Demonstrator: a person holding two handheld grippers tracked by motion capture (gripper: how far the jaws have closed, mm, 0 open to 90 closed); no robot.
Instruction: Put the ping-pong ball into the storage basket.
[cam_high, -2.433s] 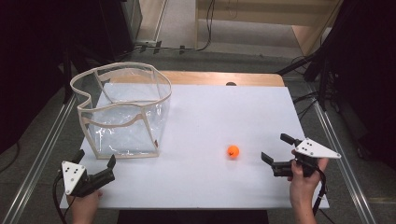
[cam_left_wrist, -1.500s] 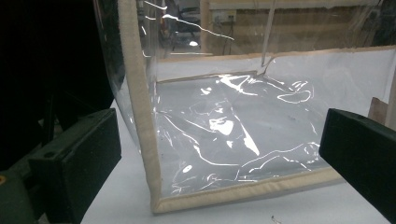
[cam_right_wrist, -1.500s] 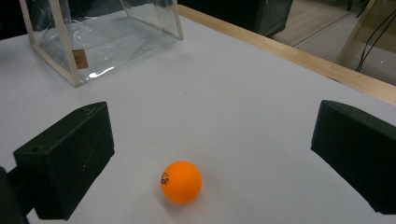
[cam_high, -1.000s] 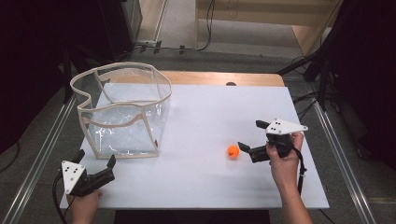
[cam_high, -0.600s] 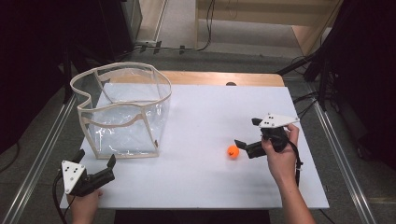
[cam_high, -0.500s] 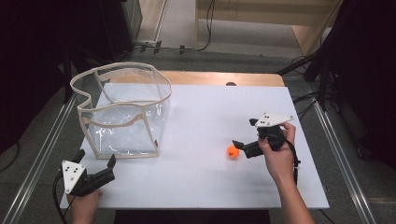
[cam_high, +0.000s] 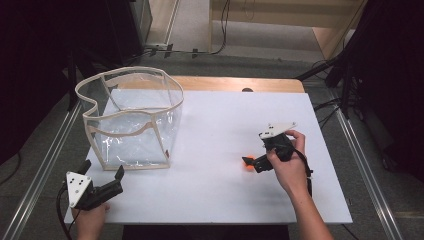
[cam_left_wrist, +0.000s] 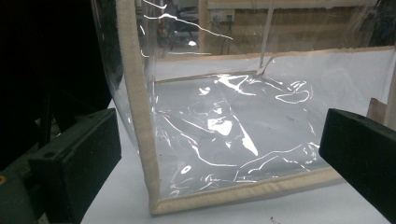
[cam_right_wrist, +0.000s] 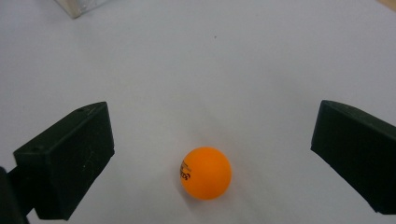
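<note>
An orange ball (cam_right_wrist: 206, 173) lies on the white counter (cam_high: 220, 125), toward its right edge and somewhat nearer the near edge than the far one. The right tool (cam_high: 251, 162) is down at the ball, with the person's right hand (cam_high: 287, 165) wrapped around its body and the grey three-cornered plate tilted above it. In the right gripper view the ball sits on the bare counter between the two black jaws, which stand wide apart, one on each side; neither jaw touches the ball, and the ball lies low in the gap, close to the tool's body. Small dark print shows on the ball's lower left side. In the high view the ball is partly covered by the tool's front end.

A clear plastic bag (cam_high: 131, 120) with cream-coloured fabric edging stands open on the counter's left part, near the far left corner. The left tool (cam_high: 100, 184) rests near the near left corner of the counter, just in front of the bag. In the left gripper view its jaws stand wide apart and hold nothing, and the bag's padded corner seam and glossy, creased wall rise just beyond them.
</note>
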